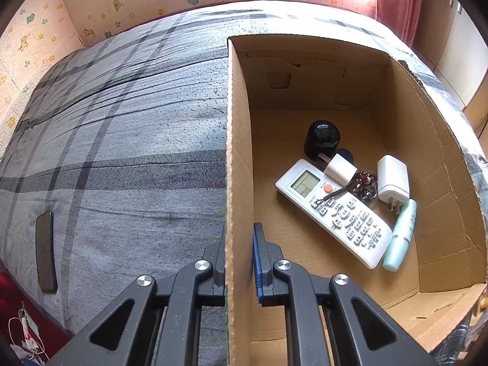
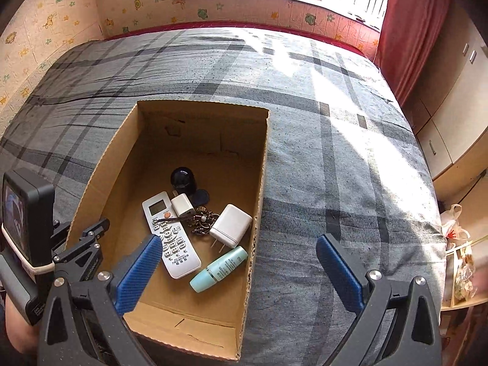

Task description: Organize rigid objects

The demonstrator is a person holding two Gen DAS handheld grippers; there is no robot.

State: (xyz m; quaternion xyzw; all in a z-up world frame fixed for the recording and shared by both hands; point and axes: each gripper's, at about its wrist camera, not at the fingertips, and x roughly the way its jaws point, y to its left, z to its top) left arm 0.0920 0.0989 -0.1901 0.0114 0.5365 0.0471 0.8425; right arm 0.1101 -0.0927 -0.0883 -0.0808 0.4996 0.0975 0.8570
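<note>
The left gripper was clamped on the left wall of the cardboard box, one finger outside the wall and the blue-padded finger inside. In the right wrist view the same gripper showed only partly at the lower left edge of the box, with its camera body at the far left of the frame.

The right gripper stood wide, nothing between its blue pads, above the lower half of the box.

The box lay on a grey plaid bedcover. On its floor lay a white remote control, a small white plug resting on the remote's upper end, a black cylindrical object above it, a keychain, a larger white charger and a pale green tube at the lower right of the group.

Only the left wrist view showed a dark flat object on the bedcover at the left edge, well apart from the box. Only the right wrist view showed the cabinets and a shelf with bags at the right edge.
</note>
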